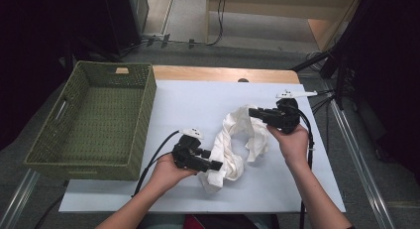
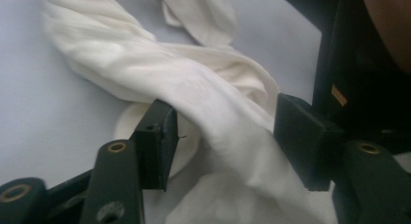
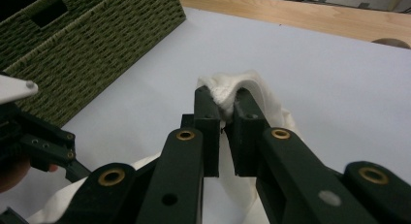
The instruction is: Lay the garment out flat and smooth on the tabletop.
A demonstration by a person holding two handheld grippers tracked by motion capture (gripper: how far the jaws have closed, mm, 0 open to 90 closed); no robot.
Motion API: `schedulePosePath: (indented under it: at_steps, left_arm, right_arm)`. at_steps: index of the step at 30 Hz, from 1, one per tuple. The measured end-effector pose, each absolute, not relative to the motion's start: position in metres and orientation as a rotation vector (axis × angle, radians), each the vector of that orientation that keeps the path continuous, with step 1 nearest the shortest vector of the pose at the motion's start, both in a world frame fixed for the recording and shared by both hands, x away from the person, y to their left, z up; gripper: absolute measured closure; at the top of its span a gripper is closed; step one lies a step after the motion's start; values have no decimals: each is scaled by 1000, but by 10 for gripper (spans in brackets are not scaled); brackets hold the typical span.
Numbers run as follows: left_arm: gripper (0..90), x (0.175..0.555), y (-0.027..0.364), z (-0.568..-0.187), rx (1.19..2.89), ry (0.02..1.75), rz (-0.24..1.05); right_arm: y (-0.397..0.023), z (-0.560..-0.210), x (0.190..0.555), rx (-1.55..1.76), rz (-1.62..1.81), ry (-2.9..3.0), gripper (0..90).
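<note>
No words or labels to read anywhere.

Nearest, two forearms coming in from the bottom edge. Left tool (image 1: 214,165) low on the tabletop (image 1: 198,102), jaws apart, white cloth (image 1: 233,140) lying loose between them, pads not squeezing it. Right tool (image 1: 255,112) farther back, jaws nearly together, clamped on a bunched fold of the same cloth and lifting that end up.

Cloth twisted like a rope, long way running from near left up to far right, one flap hanging down by the right hand (image 1: 293,142). Lying on a pale sheet covering the tabletop, bare wood at the far edge.

Green woven basket (image 1: 143,120) at the left edge. Beyond, grey floor, cables, dark stands, a wooden shelf.
</note>
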State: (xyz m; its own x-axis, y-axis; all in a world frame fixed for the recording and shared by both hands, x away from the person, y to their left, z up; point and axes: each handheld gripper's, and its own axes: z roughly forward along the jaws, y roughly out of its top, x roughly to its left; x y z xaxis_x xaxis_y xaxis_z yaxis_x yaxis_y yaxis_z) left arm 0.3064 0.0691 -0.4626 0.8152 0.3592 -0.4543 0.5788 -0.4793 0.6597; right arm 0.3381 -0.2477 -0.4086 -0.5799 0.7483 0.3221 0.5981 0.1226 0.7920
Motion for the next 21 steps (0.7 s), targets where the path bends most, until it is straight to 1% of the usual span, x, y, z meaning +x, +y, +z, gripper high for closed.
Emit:
schedulePosePath:
  at_steps: [1, 6, 12, 13, 15, 17, 18, 21]
  left_arm:
    - [387, 308, 73, -462, 2108, 706, -310]
    - [384, 313, 83, -463, 2078, 759, -272]
    - [384, 311, 84, -466, 2091, 763, -258]
    - [384, 311, 84, -466, 2092, 765, -256]
    - [384, 310, 85, -466, 2092, 767, -252]
    - [367, 311, 86, -467, 2090, 772, -250]
    - [364, 311, 87, -467, 2091, 774, -245]
    - [362, 311, 87, -468, 2087, 784, -240]
  right_arm:
    - [-246, -408, 340, 1351, 1449, 2233, 813]
    - [-235, -407, 353, 1333, 1454, 2240, 809]
    - [-225, -417, 378, 1359, 1424, 2266, 781]
    - [-225, -419, 381, 1369, 1422, 2271, 763]
    - [-225, -422, 385, 1378, 1406, 2273, 697]
    - [-227, -423, 387, 1369, 1401, 2273, 581]
    - [-229, -423, 387, 1353, 1400, 2264, 538]
    - [-234, -420, 386, 1319, 1386, 2239, 471]
